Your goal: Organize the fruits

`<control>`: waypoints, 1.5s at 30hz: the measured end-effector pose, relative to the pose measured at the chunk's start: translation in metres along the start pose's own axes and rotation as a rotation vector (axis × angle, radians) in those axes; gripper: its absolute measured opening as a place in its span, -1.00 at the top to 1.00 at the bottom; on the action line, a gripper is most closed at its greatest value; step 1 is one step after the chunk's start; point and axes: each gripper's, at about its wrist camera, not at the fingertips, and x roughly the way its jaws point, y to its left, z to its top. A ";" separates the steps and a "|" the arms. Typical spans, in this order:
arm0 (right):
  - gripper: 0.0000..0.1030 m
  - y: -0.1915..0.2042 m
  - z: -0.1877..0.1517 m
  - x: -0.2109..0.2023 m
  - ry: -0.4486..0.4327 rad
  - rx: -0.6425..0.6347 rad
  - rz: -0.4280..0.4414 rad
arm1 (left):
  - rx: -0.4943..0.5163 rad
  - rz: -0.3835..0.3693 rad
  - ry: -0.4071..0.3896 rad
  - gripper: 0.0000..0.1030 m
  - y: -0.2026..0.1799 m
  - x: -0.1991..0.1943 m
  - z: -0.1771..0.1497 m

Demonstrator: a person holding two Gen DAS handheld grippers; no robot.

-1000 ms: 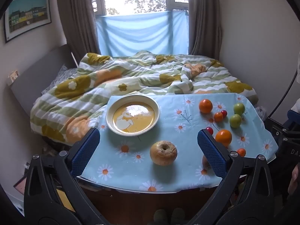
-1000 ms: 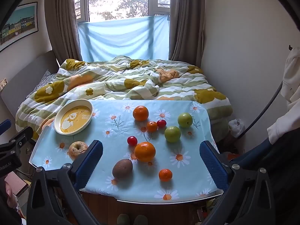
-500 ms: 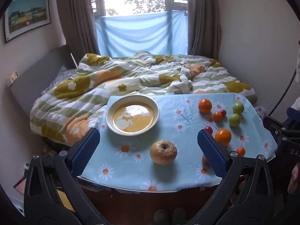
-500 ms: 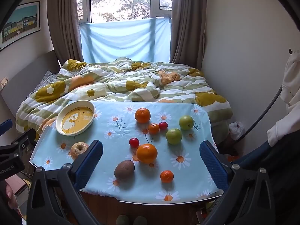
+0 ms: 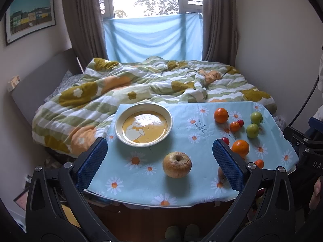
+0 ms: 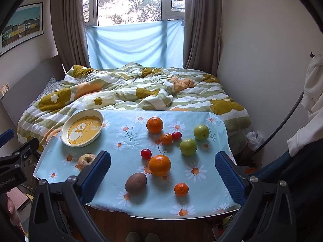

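A yellow plate with a bear print lies at the table's far left, with nothing on it. A wrinkled yellow apple sits in front of it. Oranges, small tangerines, red cherry tomatoes, two green apples and a brown kiwi lie scattered on the right half. My left gripper is open, hovering before the wrinkled apple. Open too, my right gripper hangs above the near edge around the kiwi and the big orange.
The table wears a light blue daisy cloth and stands against a bed with a flowered quilt. Walls close both sides. A white garment hangs at the right. A hand shows at the left wrist view's right edge.
Both views have crept slightly closer and upward; the fruit and plate have not moved, and both grippers have stayed open.
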 end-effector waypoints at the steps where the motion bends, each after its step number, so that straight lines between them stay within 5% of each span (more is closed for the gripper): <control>1: -0.99 0.000 0.000 0.000 0.000 0.000 0.000 | -0.001 -0.001 0.000 -1.00 0.001 -0.001 0.001; 45: -0.99 0.008 0.004 -0.002 -0.002 0.006 0.007 | -0.003 -0.026 0.002 -1.00 0.006 0.008 0.005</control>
